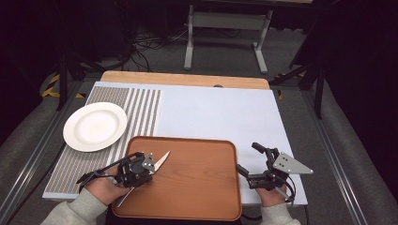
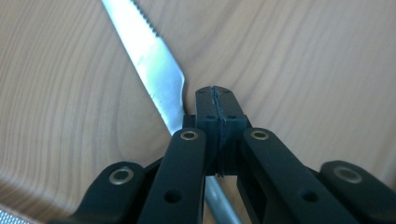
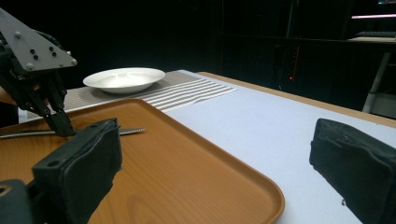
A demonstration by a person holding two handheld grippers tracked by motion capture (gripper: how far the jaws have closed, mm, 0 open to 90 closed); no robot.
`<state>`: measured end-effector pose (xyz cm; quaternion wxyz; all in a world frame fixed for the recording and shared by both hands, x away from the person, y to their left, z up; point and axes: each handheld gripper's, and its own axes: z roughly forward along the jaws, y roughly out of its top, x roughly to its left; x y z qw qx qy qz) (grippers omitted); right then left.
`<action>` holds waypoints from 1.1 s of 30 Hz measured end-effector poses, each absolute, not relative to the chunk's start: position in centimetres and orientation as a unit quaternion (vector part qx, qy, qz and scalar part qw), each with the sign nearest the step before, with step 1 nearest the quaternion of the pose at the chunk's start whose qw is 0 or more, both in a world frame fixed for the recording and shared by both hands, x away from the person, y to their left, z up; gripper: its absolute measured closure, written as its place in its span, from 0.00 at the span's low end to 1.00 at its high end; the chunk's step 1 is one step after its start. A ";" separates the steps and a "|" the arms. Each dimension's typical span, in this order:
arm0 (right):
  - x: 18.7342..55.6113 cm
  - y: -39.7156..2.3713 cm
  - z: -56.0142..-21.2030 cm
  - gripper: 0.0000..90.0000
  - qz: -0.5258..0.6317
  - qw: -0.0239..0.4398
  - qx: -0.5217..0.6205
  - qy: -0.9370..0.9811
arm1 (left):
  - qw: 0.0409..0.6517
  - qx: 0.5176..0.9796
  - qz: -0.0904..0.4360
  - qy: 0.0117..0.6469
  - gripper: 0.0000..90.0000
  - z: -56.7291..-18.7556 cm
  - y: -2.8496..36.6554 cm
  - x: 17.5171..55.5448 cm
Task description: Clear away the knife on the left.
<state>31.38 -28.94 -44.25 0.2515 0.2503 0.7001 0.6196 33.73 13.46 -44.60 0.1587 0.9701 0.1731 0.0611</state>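
left gripper (image 1: 151, 165): lower left of the high view, over the left part of the tray, held in the person's left hand (image 1: 105, 187). in the left gripper view its jaws are pressed together with no gap, tips just beside the knife and close over the tray; whether they touch the blade cannot be told. it also shows at the left edge of the right gripper view (image 3: 63, 127), tips down at the knife.
right gripper (image 1: 248, 159): lower right of the high view, just off the tray's right edge, over the pale mat. jaws wide apart, nothing between them; the right gripper view shows the same wide gap.
knife (image 1: 159, 162): a table knife with a serrated blade, lying flat on the tray's left part, blade toward the upper right of the high view, handle toward the bottom edge. in the left gripper view (image 2: 154, 70) the blade runs from the upper left down under the jaws.
tray (image 1: 197, 178): brown, wood-grained, rounded corners, bottom centre of the high view.
plate (image 1: 95, 126): white, round, on the striped mat (image 1: 136, 112) at centre left, well apart from the tray.
pale mat (image 1: 220, 117): covers most of the table (image 1: 183, 78), whose wooden edge shows at the far side.
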 end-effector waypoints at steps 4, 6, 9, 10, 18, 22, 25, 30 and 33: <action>31.4 -28.9 -44.3 0.03 0.617 0.252 0.250 0.702 | 0.160 0.968 0.058 0.184 1.00 -44.6 13.8 34.0; 31.4 -28.9 -44.3 0.03 0.617 0.252 0.250 0.702 | 0.162 0.967 0.056 0.191 1.00 -44.6 13.9 34.1; 31.4 -28.9 -44.3 0.03 0.617 0.252 0.250 0.702 | 0.162 0.966 0.050 0.194 1.00 -44.6 14.3 34.4; 31.4 -28.9 -44.3 0.03 0.617 0.252 0.251 0.702 | 0.163 0.965 0.046 0.202 1.00 -44.6 14.6 34.7; 31.4 -28.7 -44.3 0.03 0.615 0.253 0.248 0.704 | 0.164 0.962 0.043 0.214 1.00 -44.6 15.4 35.1; 31.4 -28.8 -44.3 0.03 0.615 0.253 0.250 0.704 | 0.166 0.960 0.042 0.221 1.00 -44.6 15.8 35.3; 31.4 -28.7 -44.3 0.03 0.615 0.252 0.249 0.704 | 0.167 0.959 0.037 0.226 1.00 -44.6 16.2 35.5; 31.4 -28.8 -44.3 0.03 0.615 0.251 0.250 0.704 | 0.169 0.957 0.038 0.231 1.00 -44.7 16.6 35.6; 31.5 -28.8 -44.3 0.03 0.616 0.251 0.251 0.704 | 0.171 0.957 0.037 0.233 1.00 -44.7 16.8 35.7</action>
